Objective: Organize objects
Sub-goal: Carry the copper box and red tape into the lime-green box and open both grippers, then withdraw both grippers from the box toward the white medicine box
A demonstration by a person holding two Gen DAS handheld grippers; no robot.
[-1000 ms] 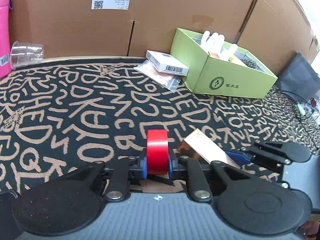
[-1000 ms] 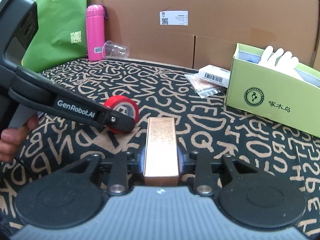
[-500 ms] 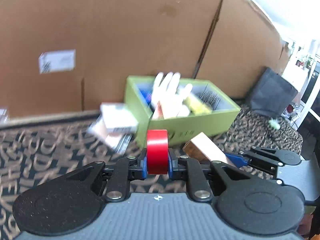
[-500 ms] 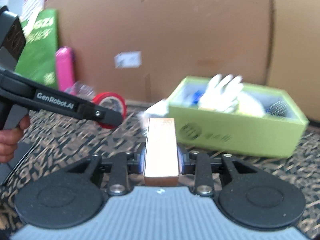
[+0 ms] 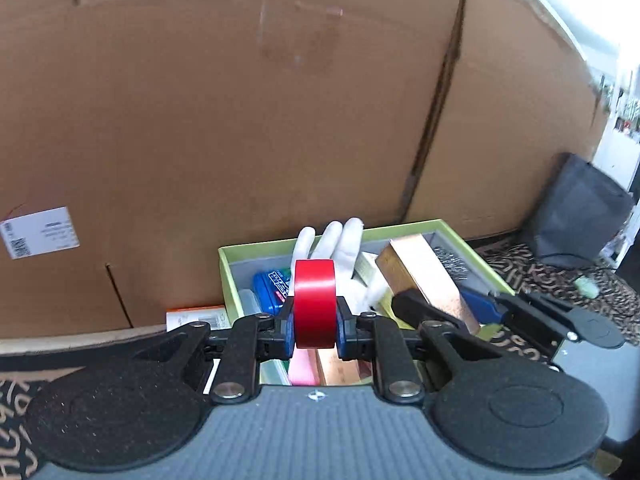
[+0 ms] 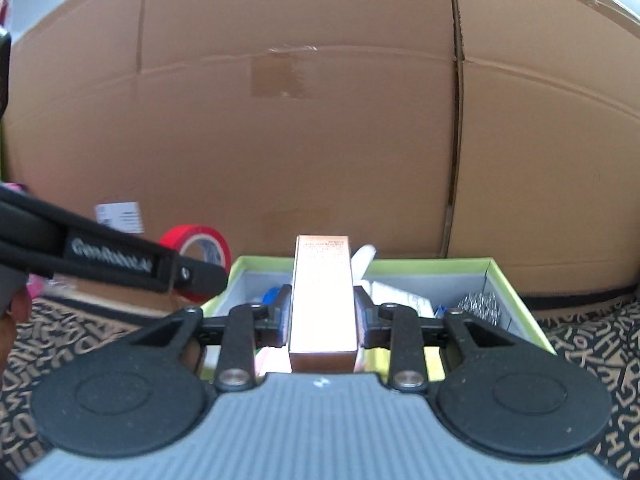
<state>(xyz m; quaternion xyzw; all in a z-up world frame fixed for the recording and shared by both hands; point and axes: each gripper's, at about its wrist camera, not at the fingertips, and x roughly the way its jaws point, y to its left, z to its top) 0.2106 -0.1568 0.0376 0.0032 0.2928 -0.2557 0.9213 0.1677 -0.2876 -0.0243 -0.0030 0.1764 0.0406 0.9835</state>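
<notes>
Both my fisheye views were evenly and fairly brightly lit; the cardboard wall glowed a warm, flat brown with only soft shading; at the far right of my left view daylight blew out to white around a doorway, and that corner smeared with blur. The red tape roll carried a pale vertical sheen; the copper box in my right view flared almost white along its near top face, washing out its print. Straight seams bowed strongly toward the edges; the corners fell into dark vignette; the lettering on my left tongs' arm was soft and smeared.
</notes>
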